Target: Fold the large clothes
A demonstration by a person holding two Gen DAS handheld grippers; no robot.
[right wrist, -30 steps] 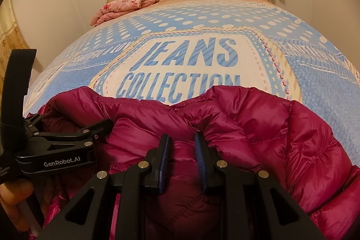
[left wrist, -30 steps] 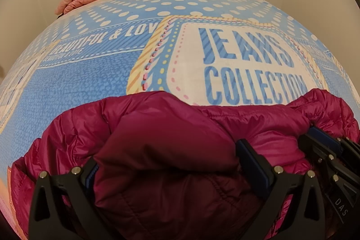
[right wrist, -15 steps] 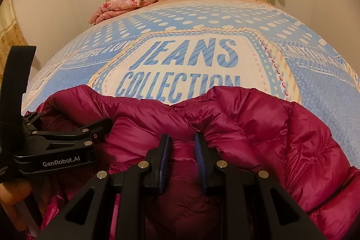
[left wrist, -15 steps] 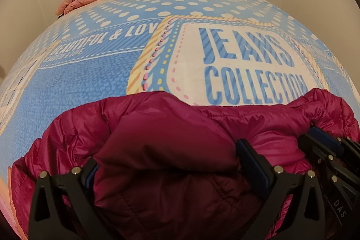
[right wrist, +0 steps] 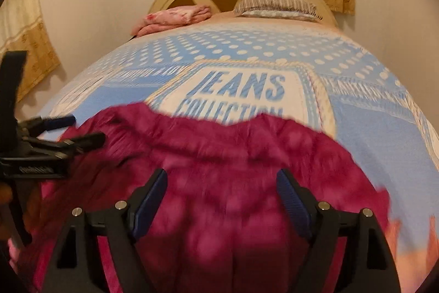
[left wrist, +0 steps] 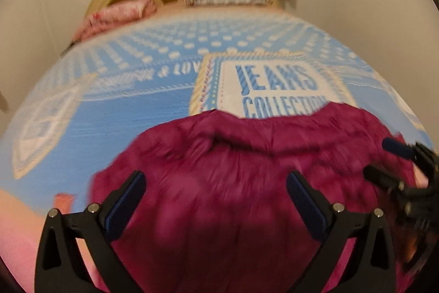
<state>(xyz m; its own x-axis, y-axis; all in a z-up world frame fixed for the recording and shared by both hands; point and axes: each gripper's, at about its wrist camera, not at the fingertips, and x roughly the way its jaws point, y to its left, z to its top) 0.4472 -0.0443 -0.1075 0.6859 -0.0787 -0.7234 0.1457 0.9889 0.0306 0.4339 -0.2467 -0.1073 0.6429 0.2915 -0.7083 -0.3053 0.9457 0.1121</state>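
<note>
Magenta down jacket point(left wrist: 247, 183) lies bunched at the near edge of the bed point(right wrist: 370, 133), below the "JEANS COLLECTION" panel. Left gripper point(left wrist: 216, 199) and right gripper point(right wrist: 222, 197) both stand with tongs wide apart, holding nothing. Risk: the slippery, puffy fill may spring open, or slide off the near edge

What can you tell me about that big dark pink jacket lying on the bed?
The jacket is a magenta, puffy, quilted garment with a slightly shiny shell, like a down coat. It lies bunched in a rounded heap at the near end of the bed, on the blue bedspread, its far edge covering the bottom of the "COLLECTION" lettering. Motion blur hides seams, zip and sleeves. The left gripper and right gripper both hang over it with jaws spread wide; whether either touches the fabric cannot be told.
</note>
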